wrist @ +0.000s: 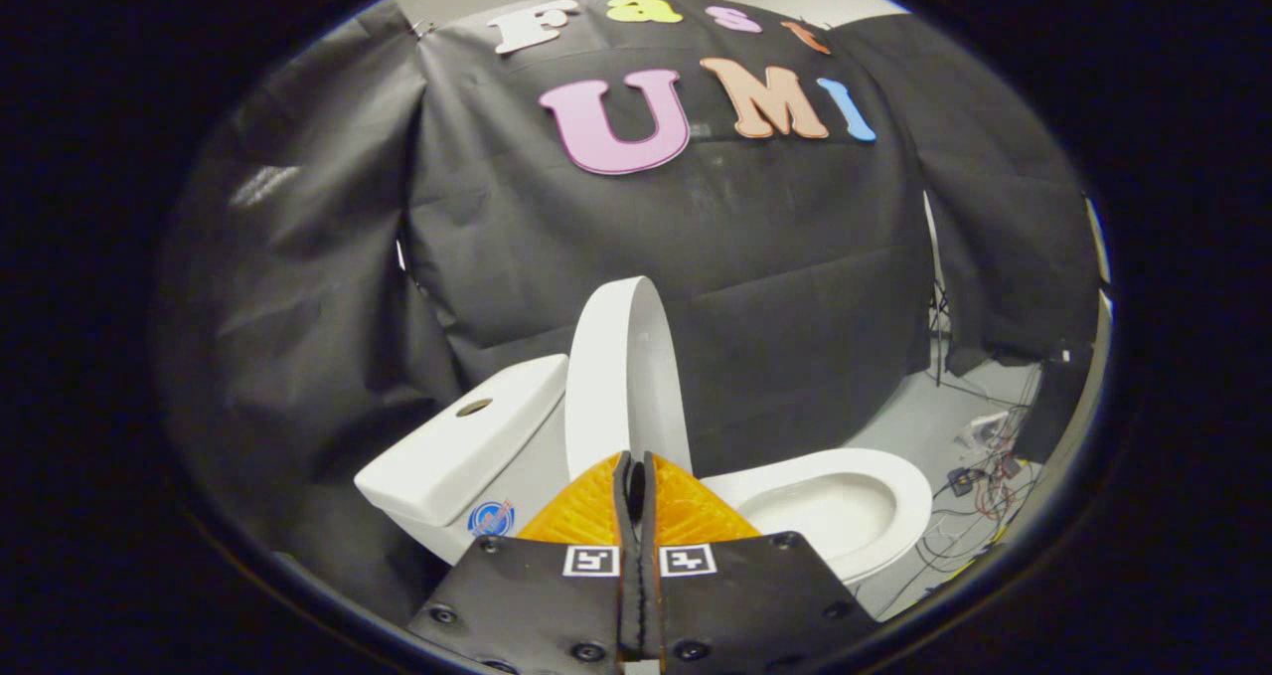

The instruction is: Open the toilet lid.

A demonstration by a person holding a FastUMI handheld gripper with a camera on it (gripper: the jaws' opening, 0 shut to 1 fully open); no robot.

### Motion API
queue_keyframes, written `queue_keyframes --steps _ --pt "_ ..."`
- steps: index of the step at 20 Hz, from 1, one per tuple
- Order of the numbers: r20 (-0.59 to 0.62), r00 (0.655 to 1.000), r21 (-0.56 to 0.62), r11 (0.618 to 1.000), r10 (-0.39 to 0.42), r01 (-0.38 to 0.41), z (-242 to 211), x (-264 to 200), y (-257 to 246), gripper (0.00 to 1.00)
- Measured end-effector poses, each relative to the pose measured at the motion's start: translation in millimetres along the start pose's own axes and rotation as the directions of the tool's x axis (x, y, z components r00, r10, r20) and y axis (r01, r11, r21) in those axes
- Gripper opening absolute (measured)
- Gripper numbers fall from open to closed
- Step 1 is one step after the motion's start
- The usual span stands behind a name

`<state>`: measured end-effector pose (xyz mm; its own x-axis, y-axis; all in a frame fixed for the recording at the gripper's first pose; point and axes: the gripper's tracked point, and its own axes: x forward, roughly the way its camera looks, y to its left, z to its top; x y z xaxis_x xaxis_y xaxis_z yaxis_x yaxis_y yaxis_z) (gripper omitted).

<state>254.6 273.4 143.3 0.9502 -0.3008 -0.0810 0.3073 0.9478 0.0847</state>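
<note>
Floor [924,421] of pale grey runs under the booth, and black cloth [696,287] hangs in folds behind and to both sides as its wall. On that floor stands a white toilet [845,501], its bowl open to view beyond and to the right of the gripper [636,481]. The toilet lid [621,367] is raised, standing upright just ahead of the fingers and leaning back towards the white tank [462,446], which has a round button on top and a small blue sticker on its side. The gripper's fingers are pressed together with nothing between them, their tips meeting in front of the lid's lower part. Off to the right, beyond the bowl, loose cables [979,486] and small devices lie tangled on the floor near the cloth's edge
</note>
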Motion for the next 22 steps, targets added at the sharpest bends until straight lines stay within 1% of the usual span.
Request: queue_keyframes --steps 5,10,15,17,20,22 --pt "-0.008 1.000 -0.058 0.998 -0.021 0.021 -2 3 18 0.01" --pt "0.003 0.999 -0.095 0.995 -0.033 0.033 -2 5 21 0.01" --pt "0.024 0.999 -0.110 0.993 -0.029 0.032 -5 8 33 0.01" --pt "0.015 0.999 -0.116 0.993 -0.030 0.032 -8 6 39 0.01" --pt "0.018 0.999 -0.125 0.991 -0.047 0.049 -11 7 47 0.01" --pt "0.021 0.999 -0.150 0.988 -0.044 0.047 -13 9 54 0.01"
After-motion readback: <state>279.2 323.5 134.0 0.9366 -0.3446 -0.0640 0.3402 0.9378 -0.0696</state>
